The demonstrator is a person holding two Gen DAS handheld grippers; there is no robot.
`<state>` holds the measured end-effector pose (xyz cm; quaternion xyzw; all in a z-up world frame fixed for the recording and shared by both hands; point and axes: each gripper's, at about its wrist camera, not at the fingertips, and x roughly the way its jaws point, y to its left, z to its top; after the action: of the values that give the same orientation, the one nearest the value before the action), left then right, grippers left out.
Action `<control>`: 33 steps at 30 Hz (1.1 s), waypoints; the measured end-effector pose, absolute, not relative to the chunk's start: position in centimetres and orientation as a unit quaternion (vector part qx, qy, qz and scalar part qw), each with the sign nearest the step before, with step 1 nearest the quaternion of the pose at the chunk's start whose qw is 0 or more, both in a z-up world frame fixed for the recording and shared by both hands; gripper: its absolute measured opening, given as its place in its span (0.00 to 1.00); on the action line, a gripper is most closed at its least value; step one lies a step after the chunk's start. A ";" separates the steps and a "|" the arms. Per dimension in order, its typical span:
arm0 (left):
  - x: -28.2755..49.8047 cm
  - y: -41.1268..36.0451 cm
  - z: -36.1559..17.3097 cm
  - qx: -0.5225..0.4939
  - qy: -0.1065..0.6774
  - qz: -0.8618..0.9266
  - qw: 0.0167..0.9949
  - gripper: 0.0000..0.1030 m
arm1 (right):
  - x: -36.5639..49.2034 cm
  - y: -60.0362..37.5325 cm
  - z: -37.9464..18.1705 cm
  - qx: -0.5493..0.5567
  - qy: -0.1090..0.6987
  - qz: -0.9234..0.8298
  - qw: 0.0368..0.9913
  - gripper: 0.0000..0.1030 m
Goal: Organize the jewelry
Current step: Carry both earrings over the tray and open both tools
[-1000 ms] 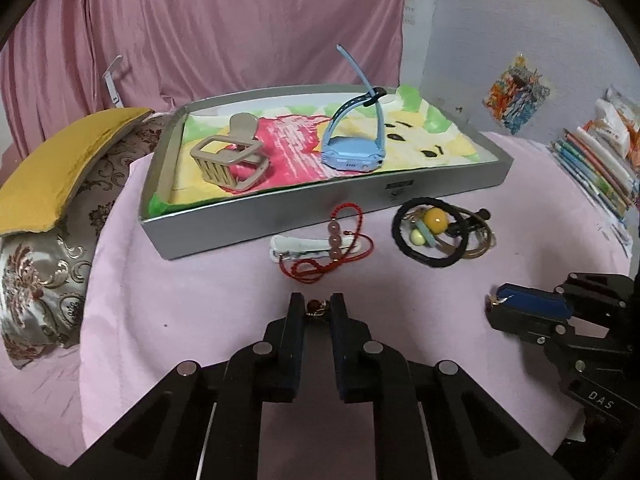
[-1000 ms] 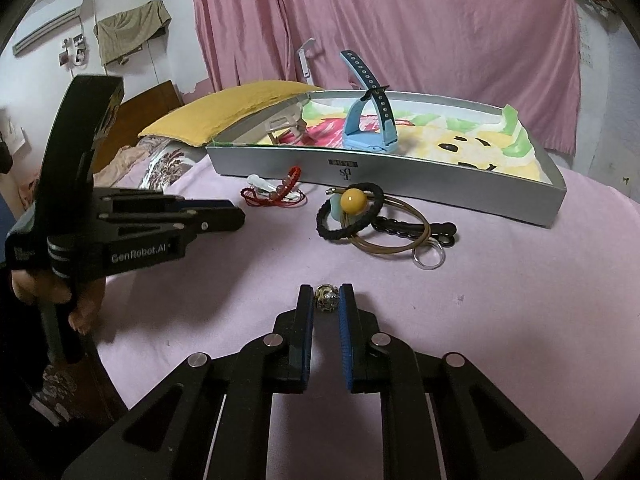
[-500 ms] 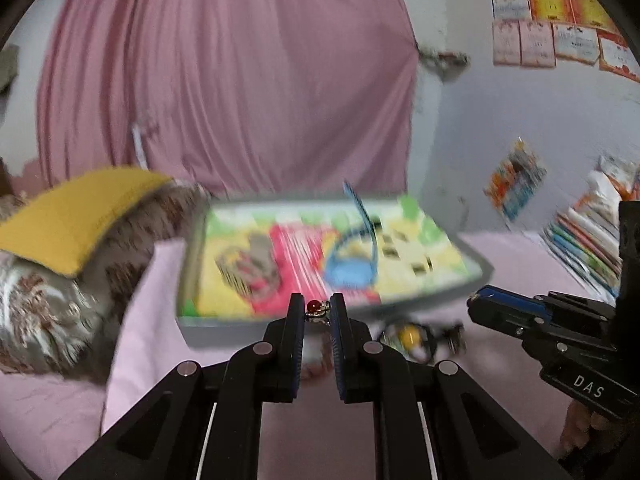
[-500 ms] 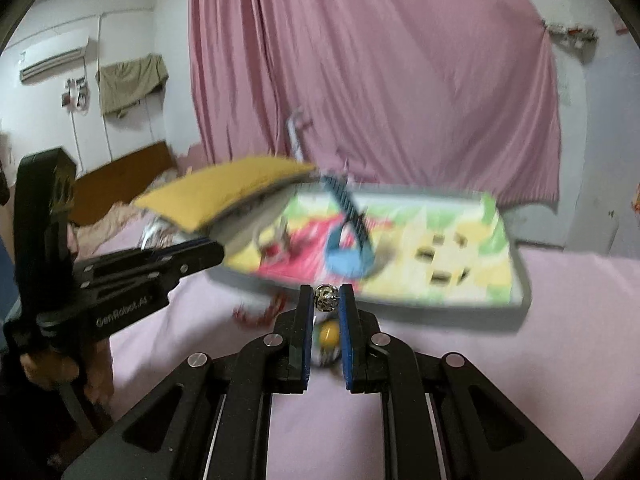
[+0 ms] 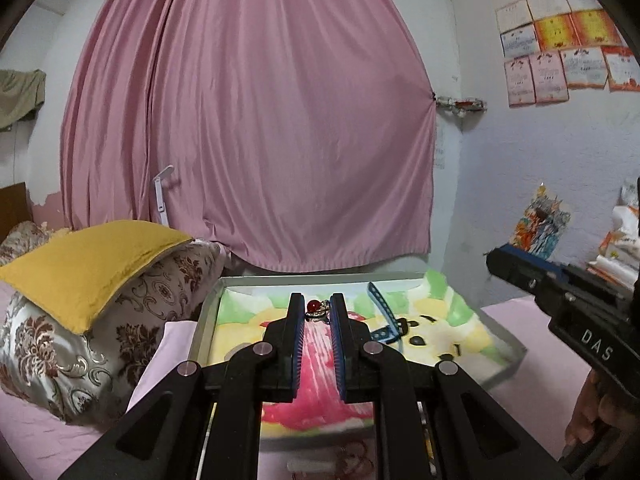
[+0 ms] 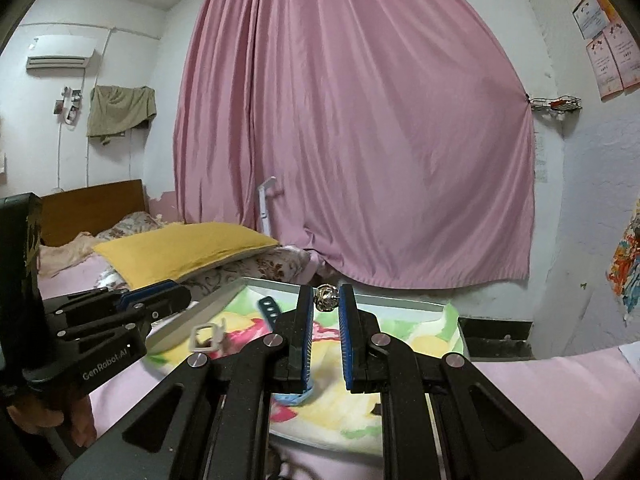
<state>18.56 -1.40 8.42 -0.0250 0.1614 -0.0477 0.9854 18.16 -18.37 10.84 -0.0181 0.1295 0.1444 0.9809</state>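
Observation:
My left gripper [image 5: 317, 312] is shut on a ring with a red stone [image 5: 314, 306] and holds it above the grey tray [image 5: 202, 320]. The tray is lined with a colourful cloth. My right gripper [image 6: 326, 300] is shut on a silver ball-shaped ring [image 6: 326, 296], also above the tray [image 6: 352, 302]. A blue watch [image 5: 385, 318] lies in the tray, and its strap shows in the right wrist view [image 6: 269, 311]. A beige watch [image 6: 208, 338] lies in the tray at the left. Each gripper shows in the other's view: the right one [image 5: 560, 292] and the left one [image 6: 112, 312].
A yellow pillow [image 5: 88, 264] on a patterned cushion [image 5: 80, 344] lies left of the tray. A pink curtain [image 5: 248, 120] hangs behind. A red cord bracelet [image 5: 352, 460] lies on the pink cloth in front of the tray.
Both grippers have risen from the pink cloth and moved forward over the tray, each still holding its ring. The hair ties and bracelet have dropped out of view beneath them.

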 end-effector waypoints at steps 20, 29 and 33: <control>24.9 -0.5 3.5 -0.077 0.332 -0.097 0.935 0.12 | 25.5 -19.0 5.1 0.018 0.302 0.165 0.939 0.11; 26.2 -1.3 1.8 -0.065 0.402 -0.114 0.906 0.12 | 27.6 -19.1 2.1 0.021 0.383 0.181 0.905 0.11; 26.4 -1.7 1.6 -0.057 0.411 -0.117 0.902 0.12 | 28.4 -19.3 0.8 0.030 0.410 0.191 0.891 0.11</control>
<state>26.36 -1.68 1.58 -0.0575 0.4113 -0.1169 0.9021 28.44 -19.27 0.81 0.0300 0.4097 0.1915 0.8914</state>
